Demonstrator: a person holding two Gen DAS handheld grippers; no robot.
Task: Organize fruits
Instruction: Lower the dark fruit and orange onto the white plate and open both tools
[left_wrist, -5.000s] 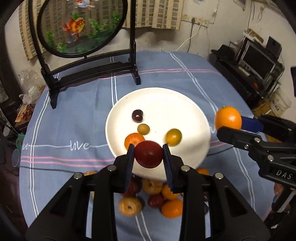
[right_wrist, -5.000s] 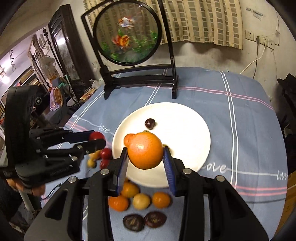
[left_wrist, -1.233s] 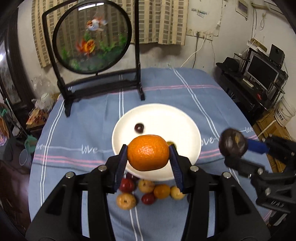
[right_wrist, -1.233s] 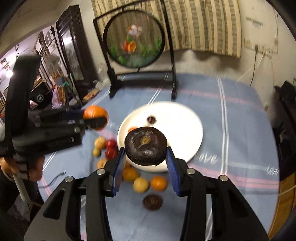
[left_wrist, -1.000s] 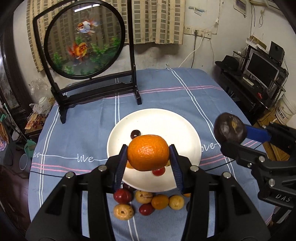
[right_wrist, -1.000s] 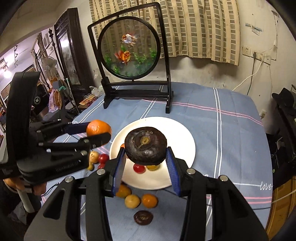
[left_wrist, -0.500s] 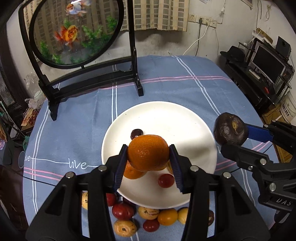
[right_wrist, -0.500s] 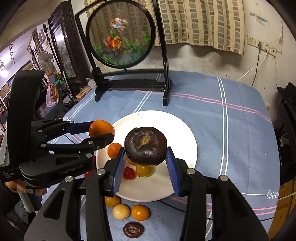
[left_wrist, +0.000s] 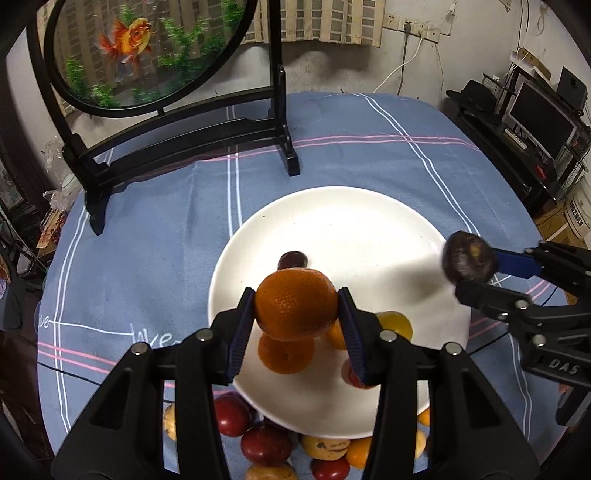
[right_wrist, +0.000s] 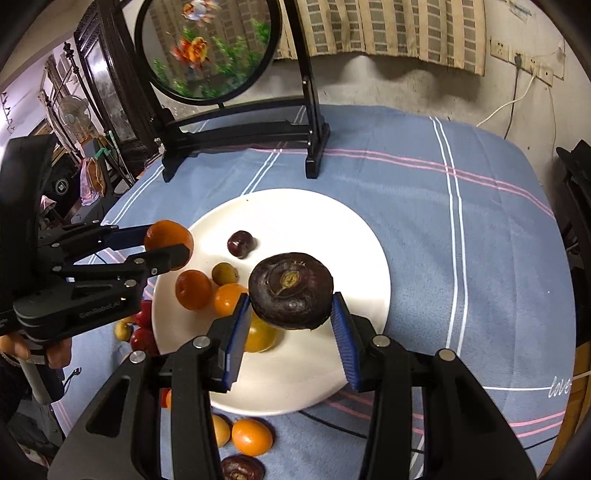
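Observation:
My left gripper (left_wrist: 296, 326) is shut on an orange (left_wrist: 295, 303) and holds it above the near left part of the white plate (left_wrist: 354, 221). My right gripper (right_wrist: 290, 330) is shut on a dark purple-brown fruit (right_wrist: 290, 290) above the plate's (right_wrist: 362, 236) near middle. In the right wrist view the plate holds a dark plum (right_wrist: 240, 243), a small green-yellow fruit (right_wrist: 225, 273), two oranges (right_wrist: 193, 289) and a yellow fruit (right_wrist: 260, 336). Several loose fruits (left_wrist: 266, 445) lie on the cloth by the plate's near edge. The left gripper also shows in the right wrist view (right_wrist: 168, 245).
A round goldfish screen on a black stand (left_wrist: 177, 122) stands at the back of the blue striped tablecloth (left_wrist: 369, 147). Loose fruits include an orange (right_wrist: 252, 436) and a dark fruit (right_wrist: 242, 469) near the front edge. Furniture surrounds the table.
Both grippers have moved forward and lower over the plate, each still holding its fruit. The plate looms larger in both views.

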